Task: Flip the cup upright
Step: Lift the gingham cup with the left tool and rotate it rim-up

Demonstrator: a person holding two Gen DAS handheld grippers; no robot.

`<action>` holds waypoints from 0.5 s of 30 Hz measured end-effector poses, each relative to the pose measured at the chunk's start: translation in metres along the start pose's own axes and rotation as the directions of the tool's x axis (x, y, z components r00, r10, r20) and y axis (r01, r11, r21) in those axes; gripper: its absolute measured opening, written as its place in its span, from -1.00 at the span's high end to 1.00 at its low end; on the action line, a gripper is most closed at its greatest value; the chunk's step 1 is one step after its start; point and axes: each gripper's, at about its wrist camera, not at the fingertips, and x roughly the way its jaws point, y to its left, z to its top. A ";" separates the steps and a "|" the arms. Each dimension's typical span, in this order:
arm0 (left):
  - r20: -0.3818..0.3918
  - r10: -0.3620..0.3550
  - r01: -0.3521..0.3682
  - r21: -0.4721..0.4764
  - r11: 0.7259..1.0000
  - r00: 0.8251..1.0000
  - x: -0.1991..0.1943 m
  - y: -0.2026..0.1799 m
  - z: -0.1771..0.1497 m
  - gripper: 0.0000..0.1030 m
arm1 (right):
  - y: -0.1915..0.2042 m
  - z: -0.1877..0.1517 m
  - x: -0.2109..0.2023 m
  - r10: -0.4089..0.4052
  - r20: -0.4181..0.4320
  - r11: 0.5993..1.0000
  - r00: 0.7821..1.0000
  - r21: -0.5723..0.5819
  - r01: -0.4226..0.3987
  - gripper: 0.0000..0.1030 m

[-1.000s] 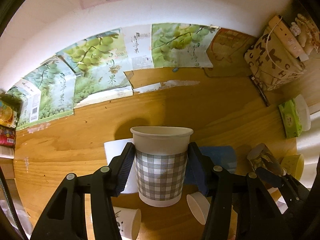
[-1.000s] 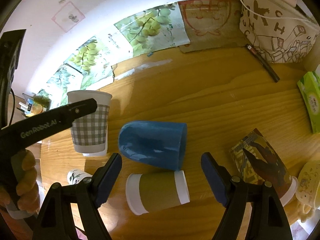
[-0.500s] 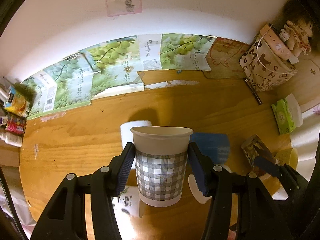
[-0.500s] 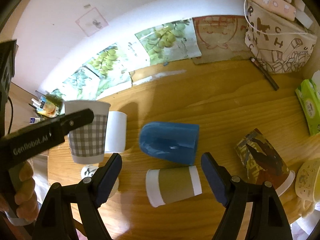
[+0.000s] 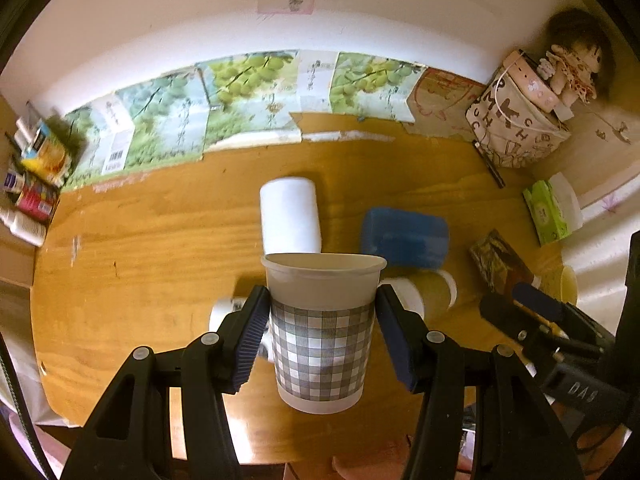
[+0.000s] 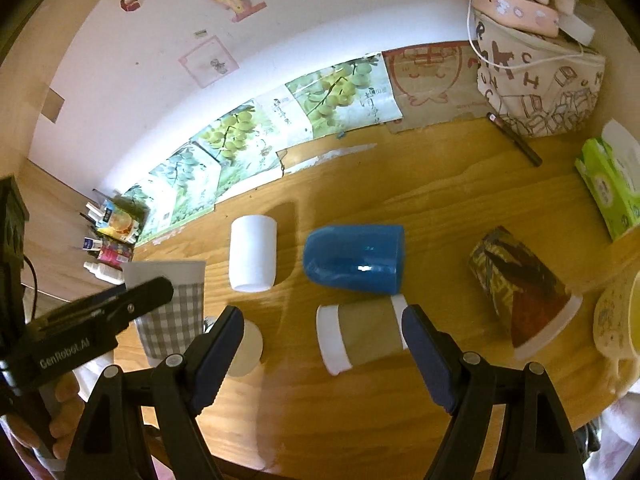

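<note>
The left tool [image 5: 322, 330] is clamped on the checked cup [image 5: 322, 332], mouth up; the right tool [image 6: 322, 354] is spread wide, holding nothing.

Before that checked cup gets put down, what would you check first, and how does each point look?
1. Grip: the left gripper is shut on the checked cup, a pad on each side. Ok.
2. Cup mouth up: rim on top, base below. Ok.
3. Cup off the table: it seems lifted, but the gap cannot be told.
4. Landing spot: the white cup and a small cup lie close by; bare wood lies further left. Ok, with care.
5. Right gripper: open, holding nothing, over the brown cup, apart from the left. Ok.
</note>
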 end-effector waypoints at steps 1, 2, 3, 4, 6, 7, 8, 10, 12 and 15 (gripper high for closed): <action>-0.004 0.002 -0.002 0.000 1.000 1.000 -0.001 0.002 -0.007 -0.14 | 0.000 -0.004 -0.002 0.002 0.001 1.000 1.000 0.004 -0.002 -0.59; -0.007 0.000 0.000 -0.001 1.000 1.000 -0.002 0.003 -0.011 -0.14 | 0.000 -0.008 -0.003 0.004 0.001 1.000 1.000 0.007 -0.004 -0.59; -0.013 -0.002 0.002 -0.002 1.000 1.000 -0.002 0.004 -0.018 -0.14 | 0.000 -0.013 -0.005 0.005 0.000 1.000 1.000 0.009 -0.005 -0.59; -0.018 -0.006 0.006 -0.003 1.000 1.000 -0.003 0.005 -0.024 -0.14 | 0.001 -0.017 -0.006 0.007 -0.001 1.000 1.000 0.009 -0.007 -0.59; -0.029 -0.009 0.008 -0.003 1.000 1.000 -0.002 0.007 -0.036 -0.14 | 0.001 -0.026 -0.009 0.007 -0.003 1.000 1.000 0.008 -0.007 -0.59; -0.037 -0.007 0.007 -0.004 1.000 0.999 -0.001 0.008 -0.042 -0.14 | 0.001 -0.031 -0.010 0.006 -0.003 1.000 1.000 0.007 -0.006 -0.59; -0.043 -0.008 0.008 -0.005 1.000 0.999 -0.001 0.008 -0.048 -0.14 | 0.002 -0.037 -0.012 0.005 -0.005 1.000 1.000 0.006 -0.005 -0.59; -0.059 -0.010 0.010 -0.009 1.000 0.998 0.002 0.009 -0.061 -0.14 | 0.001 -0.047 -0.013 0.005 -0.009 1.000 1.000 0.007 -0.005 -0.59; -0.076 -0.011 0.011 -0.012 1.000 0.997 0.005 0.009 -0.072 -0.14 | -0.001 -0.057 -0.013 0.003 -0.018 1.000 1.000 0.013 -0.002 -0.59; -0.091 -0.015 0.013 -0.022 1.000 0.996 0.010 0.008 -0.087 -0.14 | -0.003 -0.073 -0.012 0.000 -0.038 1.000 0.999 0.020 0.001 -0.59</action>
